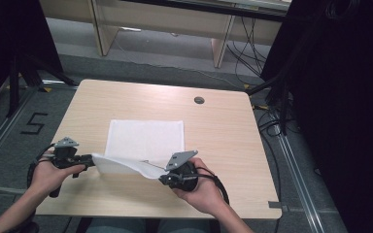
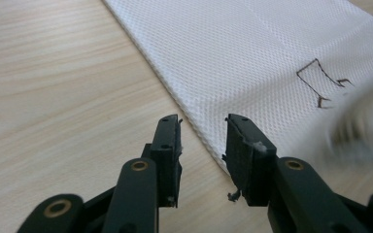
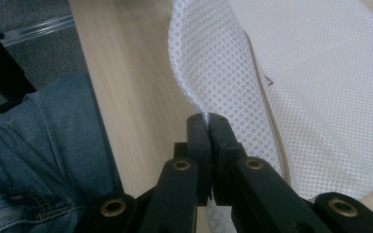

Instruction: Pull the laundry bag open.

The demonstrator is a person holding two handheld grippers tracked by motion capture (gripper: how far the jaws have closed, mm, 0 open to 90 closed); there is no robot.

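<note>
A white mesh cloth lies flat on the middle of the wooden table, with its near edge raised. My right gripper is shut on the near right corner of the cloth, which curls up from the jaws. My left gripper is at the near left corner. Its jaws stand open, and the edge of the cloth runs just past the right-hand jaw, with nothing held between them. A dark pen mark shows on the cloth.
A round cable hole sits near the table's far edge. The person's jeans are below the near edge. Black curtains and cables stand to the right, a tripod to the left and a desk frame behind.
</note>
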